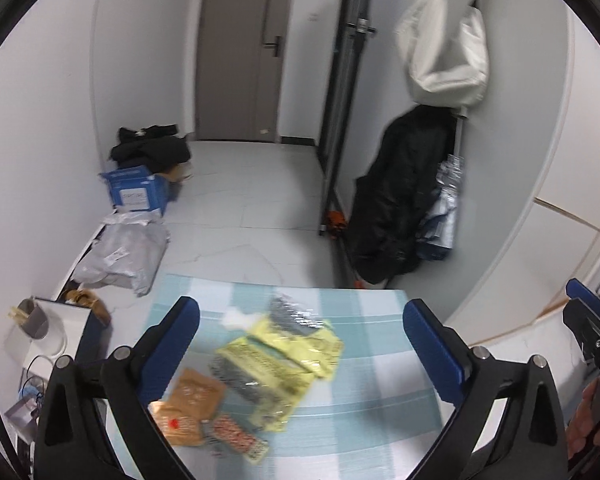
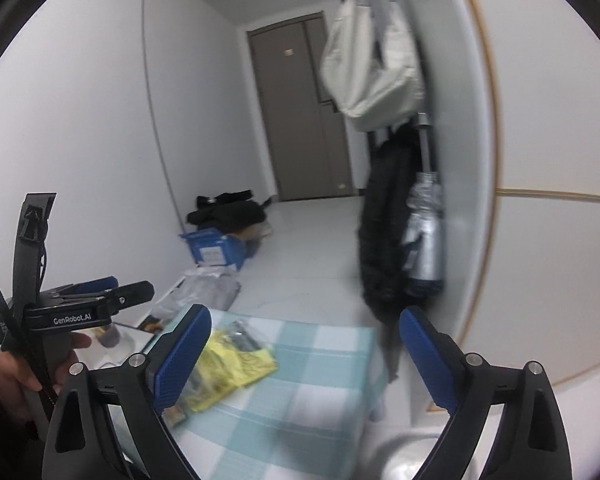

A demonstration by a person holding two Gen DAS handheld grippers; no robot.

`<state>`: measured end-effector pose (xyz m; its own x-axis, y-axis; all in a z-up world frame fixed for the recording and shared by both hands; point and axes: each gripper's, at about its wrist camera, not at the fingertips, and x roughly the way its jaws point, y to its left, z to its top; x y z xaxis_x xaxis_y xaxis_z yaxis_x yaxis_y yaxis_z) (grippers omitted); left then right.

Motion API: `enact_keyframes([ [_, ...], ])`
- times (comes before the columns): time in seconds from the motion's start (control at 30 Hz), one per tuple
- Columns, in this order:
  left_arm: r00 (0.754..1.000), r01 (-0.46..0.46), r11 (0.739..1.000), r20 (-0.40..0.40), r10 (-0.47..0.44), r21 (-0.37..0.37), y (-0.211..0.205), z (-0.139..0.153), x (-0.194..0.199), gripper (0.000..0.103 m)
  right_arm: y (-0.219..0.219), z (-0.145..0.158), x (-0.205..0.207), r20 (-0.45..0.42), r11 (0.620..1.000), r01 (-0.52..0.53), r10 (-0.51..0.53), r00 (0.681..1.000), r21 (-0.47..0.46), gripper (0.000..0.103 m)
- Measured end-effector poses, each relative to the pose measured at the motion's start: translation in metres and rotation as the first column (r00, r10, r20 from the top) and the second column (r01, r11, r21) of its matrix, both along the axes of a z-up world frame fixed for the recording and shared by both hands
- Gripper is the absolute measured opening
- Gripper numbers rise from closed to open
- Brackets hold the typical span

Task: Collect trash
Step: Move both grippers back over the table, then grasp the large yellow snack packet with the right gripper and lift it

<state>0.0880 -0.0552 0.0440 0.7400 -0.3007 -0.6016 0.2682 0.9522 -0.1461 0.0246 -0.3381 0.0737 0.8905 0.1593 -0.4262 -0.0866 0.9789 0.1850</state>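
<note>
A pile of trash lies on a table with a teal-and-white checked cloth (image 1: pixel 364 412): yellow wrappers (image 1: pixel 280 356), a grey foil packet (image 1: pixel 292 312), a brown packet (image 1: pixel 188 404), a red patterned wrapper (image 1: pixel 236 436) and a white scrap (image 1: pixel 238 318). My left gripper (image 1: pixel 300 352) is open and empty, its jaws on either side of the pile, above it. My right gripper (image 2: pixel 304 356) is open and empty over the cloth (image 2: pixel 312 392), right of the yellow wrappers (image 2: pixel 228 368). The left gripper also shows in the right wrist view (image 2: pixel 100 292), at the left.
Left of the table stand a white side table with a grey cup (image 1: pixel 34 318) and cables. On the floor are a grey mailer bag (image 1: pixel 124 252), a blue box (image 1: pixel 138 190) and dark clothes (image 1: pixel 152 146). A black coat (image 1: pixel 400 200) and a white bag (image 1: pixel 444 44) hang at right.
</note>
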Motion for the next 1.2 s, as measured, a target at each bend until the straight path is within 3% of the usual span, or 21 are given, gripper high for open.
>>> enact_keyframes([
  [0.2, 0.999, -0.045, 0.999, 0.006, 0.045, -0.01, 0.027, -0.01, 0.01, 0.102, 0.043, -0.002, 0.024, 0.005, 0.997, -0.06, 0.06, 0.998, 0.047, 0.098],
  [0.4, 0.997, -0.068, 0.996, -0.046, 0.066, -0.049, 0.061, -0.029, 0.025, 0.102, 0.085, -0.015, 0.051, -0.027, 0.992, -0.129, 0.129, 0.991, 0.005, 0.098],
  [0.77, 0.989, -0.103, 0.994, -0.111, 0.099, -0.022, 0.095, -0.058, 0.057, 0.102, 0.134, -0.057, 0.114, -0.137, 0.969, -0.239, 0.228, 0.964, -0.07, 0.098],
  [0.87, 0.981, -0.118, 0.992, -0.162, 0.111, -0.035, 0.106, -0.067, 0.067, 0.102, 0.139, -0.069, 0.137, -0.172, 0.961, -0.262, 0.244, 0.954, -0.09, 0.098],
  [1.0, 0.957, -0.157, 0.982, -0.261, 0.125, -0.107, 0.121, -0.077, 0.086, 0.102, 0.143, -0.089, 0.172, -0.245, 0.943, -0.307, 0.271, 0.931, -0.124, 0.098],
  [1.2, 0.952, -0.171, 0.979, -0.274, 0.135, -0.113, 0.12, -0.078, 0.102, 0.101, 0.142, -0.136, 0.212, -0.368, 0.916, -0.392, 0.336, 0.867, -0.087, 0.098],
])
